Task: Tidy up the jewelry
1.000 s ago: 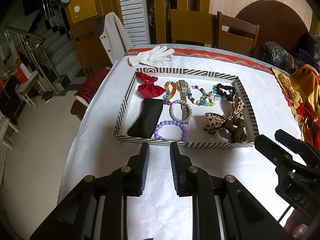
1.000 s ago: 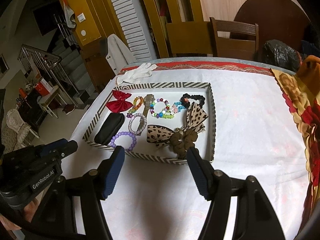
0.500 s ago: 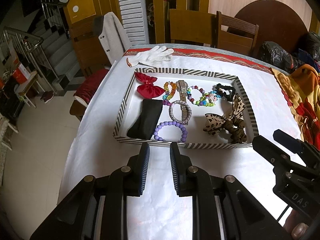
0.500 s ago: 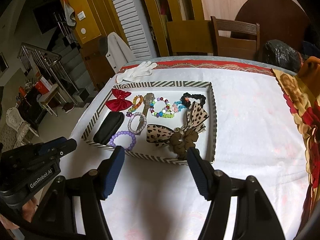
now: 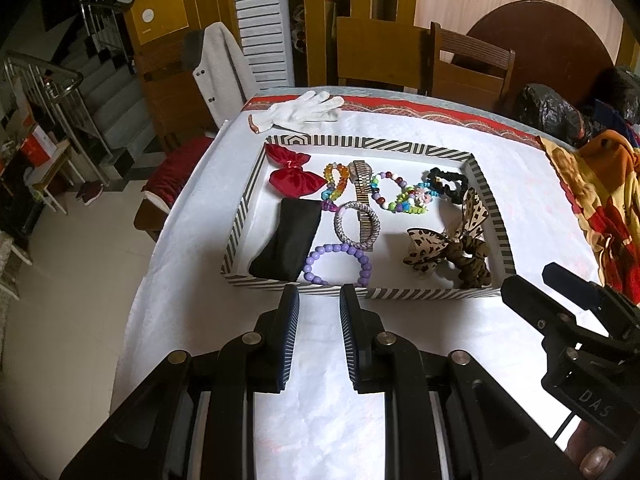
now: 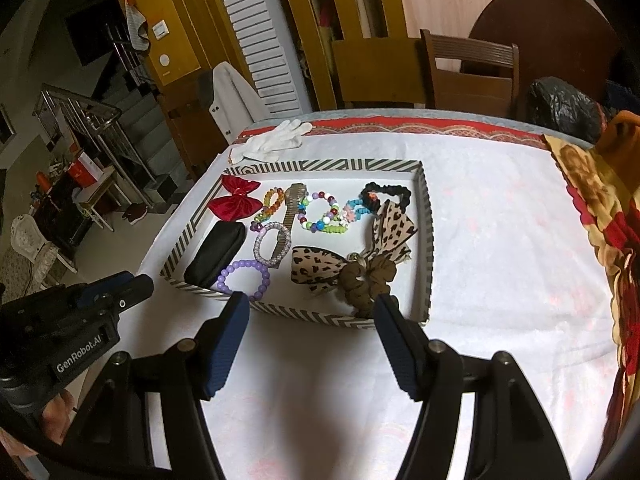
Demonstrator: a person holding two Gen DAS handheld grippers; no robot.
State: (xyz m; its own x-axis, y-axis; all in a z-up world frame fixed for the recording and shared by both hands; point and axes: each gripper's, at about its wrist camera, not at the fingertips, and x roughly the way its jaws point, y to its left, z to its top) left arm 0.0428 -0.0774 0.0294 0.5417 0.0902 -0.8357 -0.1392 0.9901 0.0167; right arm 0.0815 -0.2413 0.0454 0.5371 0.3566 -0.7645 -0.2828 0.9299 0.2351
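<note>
A striped tray (image 5: pixel 240 236) (image 6: pixel 429 248) on the white tablecloth holds a red bow (image 5: pixel 294 174) (image 6: pixel 236 200), a black band (image 5: pixel 290 236) (image 6: pixel 216 254), a purple bead bracelet (image 5: pixel 338 262) (image 6: pixel 244 276), a silver bangle (image 5: pixel 357 224), a watch (image 5: pixel 360 178), coloured bead bracelets (image 5: pixel 394 196) (image 6: pixel 320 210), a black scrunchie (image 5: pixel 448 184) and leopard bows with a brown scrunchie (image 5: pixel 452 244) (image 6: pixel 352 268). My left gripper (image 5: pixel 319 304) hovers before the tray's near wall, jaws narrowly apart and empty. My right gripper (image 6: pixel 312 312) is open and empty at the tray's near edge.
A white glove (image 5: pixel 308 110) (image 6: pixel 276 142) lies beyond the tray. A patterned orange cloth (image 5: pixel 600 200) (image 6: pixel 600 216) covers the table's right side. Wooden chairs (image 5: pixel 468 64) stand behind the table. The table's left edge drops to the floor.
Both grippers have drifted very slightly; the tray looks a little nearer. The jaws and the tray's contents are unchanged.
</note>
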